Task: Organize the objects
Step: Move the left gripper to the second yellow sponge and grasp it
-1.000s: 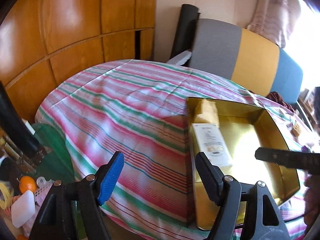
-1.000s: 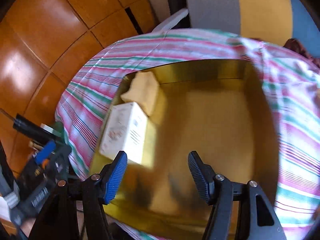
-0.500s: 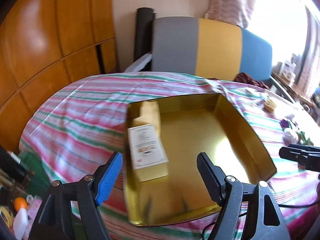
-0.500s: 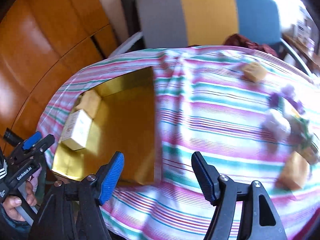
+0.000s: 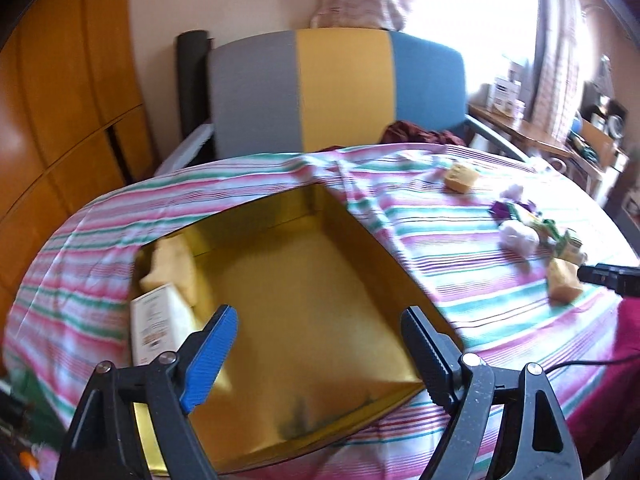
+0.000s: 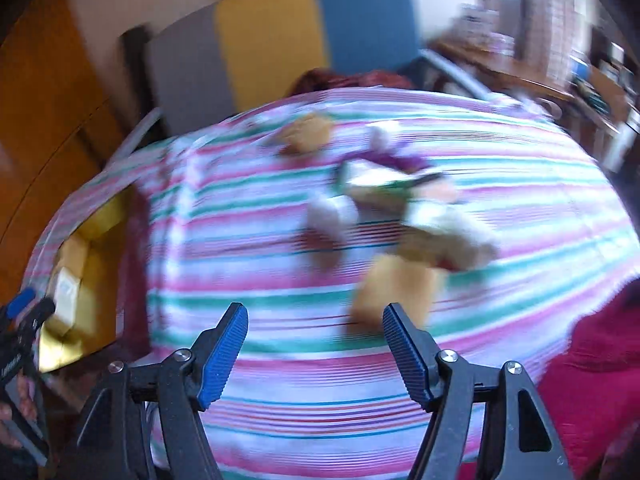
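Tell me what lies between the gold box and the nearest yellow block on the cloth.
Only bare striped tablecloth separates gold box from yellow block, per the left wrist view.

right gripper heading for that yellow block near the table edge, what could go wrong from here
1. The right gripper is open, but its view is heavily blurred from motion; the yellow block sits off-centre toward the right finger, so a close now might clip it.
2. The flower bundle lies right behind the block and could get knocked.
3. The gold box already holds a white carton in its left corner.
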Tool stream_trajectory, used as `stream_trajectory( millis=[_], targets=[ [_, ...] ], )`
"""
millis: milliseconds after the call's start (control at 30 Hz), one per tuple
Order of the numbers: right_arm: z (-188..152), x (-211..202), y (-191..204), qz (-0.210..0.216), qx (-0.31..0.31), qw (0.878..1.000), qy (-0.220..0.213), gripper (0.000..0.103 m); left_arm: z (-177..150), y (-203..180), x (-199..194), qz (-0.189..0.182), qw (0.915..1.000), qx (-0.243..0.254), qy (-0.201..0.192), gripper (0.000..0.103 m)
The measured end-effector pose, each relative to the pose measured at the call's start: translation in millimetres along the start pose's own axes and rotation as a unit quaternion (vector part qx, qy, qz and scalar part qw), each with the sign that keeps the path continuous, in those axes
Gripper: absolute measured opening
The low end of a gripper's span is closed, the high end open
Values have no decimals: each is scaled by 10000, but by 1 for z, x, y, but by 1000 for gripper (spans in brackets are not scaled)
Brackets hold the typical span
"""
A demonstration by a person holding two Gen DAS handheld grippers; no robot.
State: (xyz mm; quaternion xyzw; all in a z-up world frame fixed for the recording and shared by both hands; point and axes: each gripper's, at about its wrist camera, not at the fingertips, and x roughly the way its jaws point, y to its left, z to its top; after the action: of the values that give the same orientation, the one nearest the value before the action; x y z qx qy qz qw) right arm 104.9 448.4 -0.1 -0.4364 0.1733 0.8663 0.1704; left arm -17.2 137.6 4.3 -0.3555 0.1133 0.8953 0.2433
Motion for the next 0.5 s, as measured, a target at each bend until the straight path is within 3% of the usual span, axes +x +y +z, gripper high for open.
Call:
stream_trajectory(
  millis=[267, 500],
  targets=[
    [0, -18, -73, -595, 1004, 9928, -267, 71, 19, -65, 24, -628, 9969, 454, 142, 84],
    [-8, -15, -103, -585, 1474, 9870, -277, 71, 24, -121, 47, -1239, 9880, 803, 451, 83]
  ],
)
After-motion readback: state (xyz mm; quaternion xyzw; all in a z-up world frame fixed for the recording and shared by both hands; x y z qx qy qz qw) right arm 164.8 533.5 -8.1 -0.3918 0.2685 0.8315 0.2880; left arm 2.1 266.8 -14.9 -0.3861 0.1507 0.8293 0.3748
